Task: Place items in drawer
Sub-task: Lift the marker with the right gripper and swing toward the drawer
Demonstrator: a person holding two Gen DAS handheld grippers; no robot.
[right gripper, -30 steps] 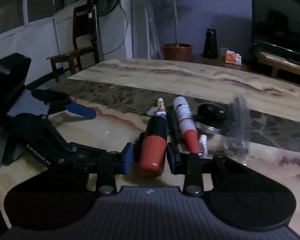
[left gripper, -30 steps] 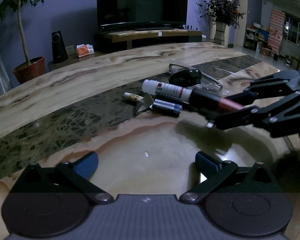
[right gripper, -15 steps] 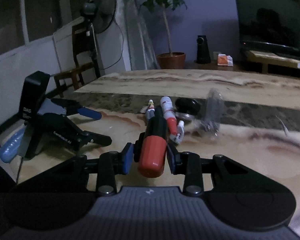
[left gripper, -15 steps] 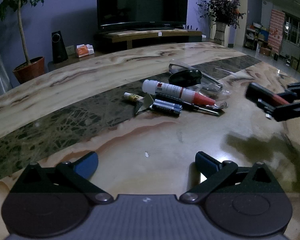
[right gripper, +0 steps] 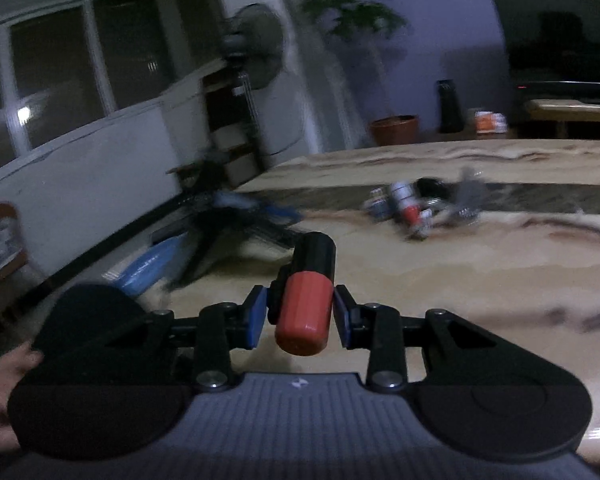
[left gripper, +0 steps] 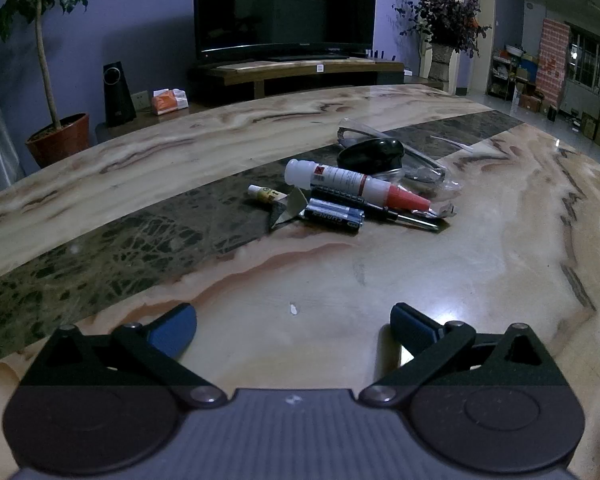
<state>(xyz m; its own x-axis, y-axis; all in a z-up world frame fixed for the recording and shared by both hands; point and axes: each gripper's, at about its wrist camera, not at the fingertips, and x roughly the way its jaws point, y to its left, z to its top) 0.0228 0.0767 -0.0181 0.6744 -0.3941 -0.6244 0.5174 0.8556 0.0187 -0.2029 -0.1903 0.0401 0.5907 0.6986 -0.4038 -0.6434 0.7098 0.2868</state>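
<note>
While the left gripper (left gripper: 294,330) gapes wide and empty over the marble table (left gripper: 500,248), a glue bottle (left gripper: 352,182), batteries (left gripper: 334,218) and a screwdriver (left gripper: 380,208) lie clustered toward its far edge. From the right wrist, the right gripper (right gripper: 300,316) clamps a red-and-black cylinder (right gripper: 310,290) above the table's near part.

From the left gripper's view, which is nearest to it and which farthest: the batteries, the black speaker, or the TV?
1. Batteries, on the table, right of centre.
2. Black speaker, beyond the table, left.
3. TV, against the back wall, centre.
</note>
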